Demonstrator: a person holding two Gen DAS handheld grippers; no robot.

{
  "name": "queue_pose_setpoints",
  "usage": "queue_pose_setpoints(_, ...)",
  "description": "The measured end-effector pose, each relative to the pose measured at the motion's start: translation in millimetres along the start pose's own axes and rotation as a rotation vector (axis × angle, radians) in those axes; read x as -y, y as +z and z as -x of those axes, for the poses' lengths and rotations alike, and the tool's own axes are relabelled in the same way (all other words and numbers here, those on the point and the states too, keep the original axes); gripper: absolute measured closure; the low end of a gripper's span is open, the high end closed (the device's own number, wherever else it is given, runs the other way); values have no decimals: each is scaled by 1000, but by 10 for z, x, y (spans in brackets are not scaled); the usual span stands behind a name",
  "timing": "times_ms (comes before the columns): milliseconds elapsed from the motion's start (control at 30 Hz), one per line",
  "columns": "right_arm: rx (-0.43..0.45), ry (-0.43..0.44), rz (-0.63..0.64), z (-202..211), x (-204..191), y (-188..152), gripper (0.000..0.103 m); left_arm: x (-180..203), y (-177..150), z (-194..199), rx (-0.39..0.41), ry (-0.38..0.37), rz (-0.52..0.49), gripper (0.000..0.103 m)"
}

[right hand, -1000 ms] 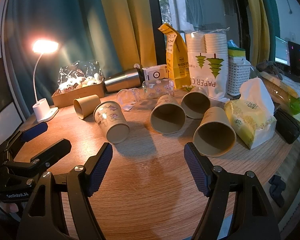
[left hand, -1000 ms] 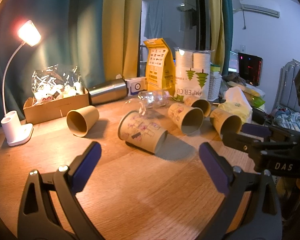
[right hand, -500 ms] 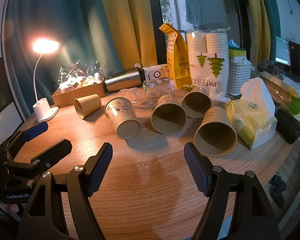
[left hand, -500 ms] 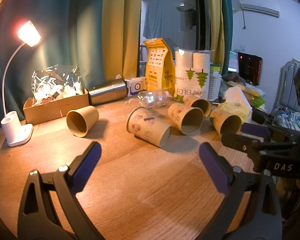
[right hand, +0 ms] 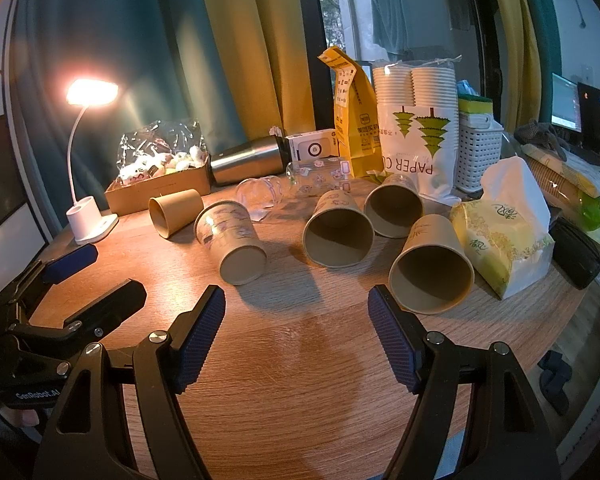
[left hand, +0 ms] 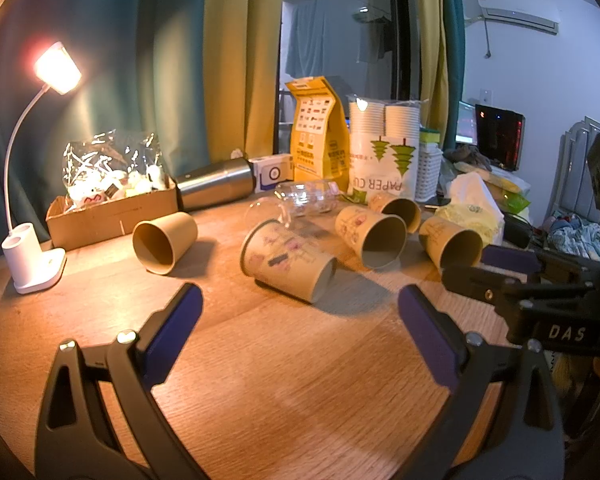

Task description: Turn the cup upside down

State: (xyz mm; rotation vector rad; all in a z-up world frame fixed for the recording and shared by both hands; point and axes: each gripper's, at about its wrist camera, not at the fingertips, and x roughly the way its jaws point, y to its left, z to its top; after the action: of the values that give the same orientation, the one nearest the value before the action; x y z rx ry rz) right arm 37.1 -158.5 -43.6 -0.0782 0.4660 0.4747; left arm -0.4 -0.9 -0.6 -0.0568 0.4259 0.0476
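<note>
White letters "DAS" are showing on the black body of the right gripper [left hand: 504,264] in the left wrist view, and "GenRobot.AI" is showing on the black left gripper [right hand: 92,280] in the right wrist view. "PAPER CU" is reading upside down on the clear plastic sleeve of stacked white cups with green tree prints [right hand: 418,128], standing beside a tall yellow paper pouch [right hand: 350,120] with small black print too fine to read. Five brown paper cups are lying on their sides on the round wood-grain table [right hand: 300,344]: one plain brown cup [right hand: 174,212] near the white gooseneck desk lamp [right hand: 88,160], three with open mouths facing the cameras, and the printed brown paper cup with pastel drawings [right hand: 232,242], lying tilted mid-table with its flat base towards the right gripper. Both grippers are hovering with ribbed blue pads [right hand: 202,332] spread wide, gripping nothing.
</note>
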Motion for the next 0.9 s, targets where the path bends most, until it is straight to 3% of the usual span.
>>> queue_pose_setpoints(433, -5, 42, -11, -17, -8, 20, 26, -33, 4, 9, -10, 6, -1, 4)
queue_pose_setpoints(600, -24, 84, -17, -101, 40, 21, 26, -193, 43, -34, -98, 57, -8, 4)
queue_pose_setpoints(900, -94, 181, 6, -384, 72, 85, 26, -599, 696, -551, -354, 151, -117, 4)
